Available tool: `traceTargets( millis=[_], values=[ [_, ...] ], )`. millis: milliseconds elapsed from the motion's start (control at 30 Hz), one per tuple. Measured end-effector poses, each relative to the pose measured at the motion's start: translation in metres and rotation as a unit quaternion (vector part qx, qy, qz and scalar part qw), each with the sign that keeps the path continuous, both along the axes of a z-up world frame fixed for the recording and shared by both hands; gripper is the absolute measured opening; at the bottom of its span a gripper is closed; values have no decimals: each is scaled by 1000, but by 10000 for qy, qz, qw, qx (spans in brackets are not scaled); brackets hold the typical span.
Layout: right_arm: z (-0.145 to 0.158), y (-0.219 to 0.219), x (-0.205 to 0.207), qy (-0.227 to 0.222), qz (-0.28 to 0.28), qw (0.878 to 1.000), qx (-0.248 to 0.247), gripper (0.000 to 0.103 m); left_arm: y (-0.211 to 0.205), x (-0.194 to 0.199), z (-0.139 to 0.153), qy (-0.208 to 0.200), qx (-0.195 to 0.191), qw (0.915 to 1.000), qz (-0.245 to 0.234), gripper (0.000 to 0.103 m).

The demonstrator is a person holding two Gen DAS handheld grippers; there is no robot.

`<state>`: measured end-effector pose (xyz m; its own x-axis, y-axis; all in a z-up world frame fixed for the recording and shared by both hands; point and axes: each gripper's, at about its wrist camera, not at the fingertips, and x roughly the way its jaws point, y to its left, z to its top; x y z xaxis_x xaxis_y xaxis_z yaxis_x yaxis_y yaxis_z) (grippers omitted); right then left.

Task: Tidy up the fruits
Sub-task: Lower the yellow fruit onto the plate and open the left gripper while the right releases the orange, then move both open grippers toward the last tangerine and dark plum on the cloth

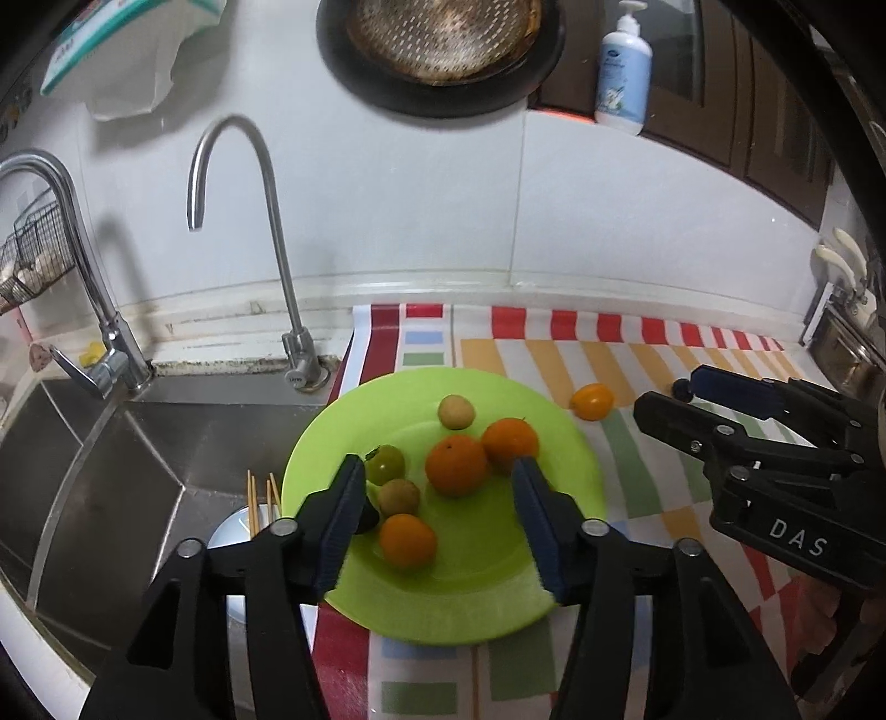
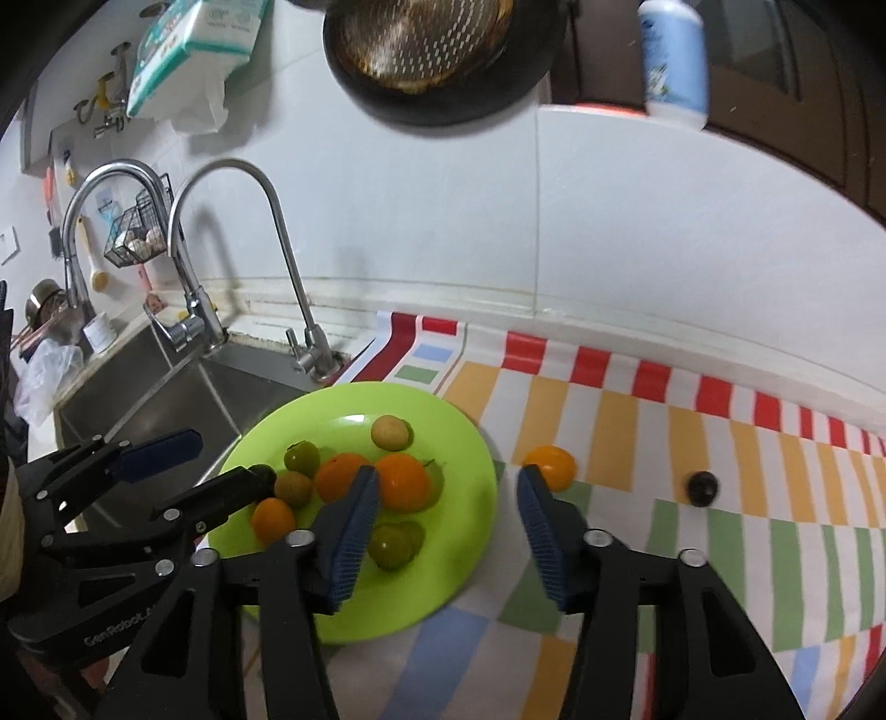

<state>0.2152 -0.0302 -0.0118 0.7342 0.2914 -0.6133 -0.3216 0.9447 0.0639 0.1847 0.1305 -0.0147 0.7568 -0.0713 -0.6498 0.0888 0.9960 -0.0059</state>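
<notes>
A lime-green plate [image 1: 487, 598] [image 2: 459, 443] sits on the striped cloth beside the sink. It holds several fruits: oranges [image 1: 455, 465] [image 2: 403, 481], a small orange one [image 1: 407, 540], green ones [image 1: 386, 462] [image 2: 392, 545] and pale brown ones [image 1: 456, 411] [image 2: 390, 432]. One orange fruit [image 1: 592, 401] [image 2: 551, 467] lies on the cloth right of the plate. A small dark fruit [image 2: 702, 487] lies farther right. My left gripper [image 1: 440, 501] [image 2: 224, 462] is open and empty over the plate. My right gripper [image 2: 448, 507] [image 1: 662, 390] is open and empty over the plate's right rim.
A steel sink [image 1: 138, 471] with two taps [image 1: 266, 221] lies left of the plate. Wooden skewers [image 1: 260, 498] stick up at the sink edge. A dark pan [image 1: 437, 50] and a soap bottle [image 1: 623, 72] hang on the wall. The striped cloth [image 2: 720, 554] covers the counter.
</notes>
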Motion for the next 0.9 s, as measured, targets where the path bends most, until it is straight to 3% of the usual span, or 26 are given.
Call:
traceTargets(
  millis=[467, 900],
  values=[
    [20, -48, -45, -256, -654, 9975, 61, 56, -38, -30, 20, -253, 21, 9990, -370, 65],
    [29, -87, -50, -393, -1089, 9933, -30, 56, -79, -23, 34, -500, 20, 9966, -657, 65]
  ],
)
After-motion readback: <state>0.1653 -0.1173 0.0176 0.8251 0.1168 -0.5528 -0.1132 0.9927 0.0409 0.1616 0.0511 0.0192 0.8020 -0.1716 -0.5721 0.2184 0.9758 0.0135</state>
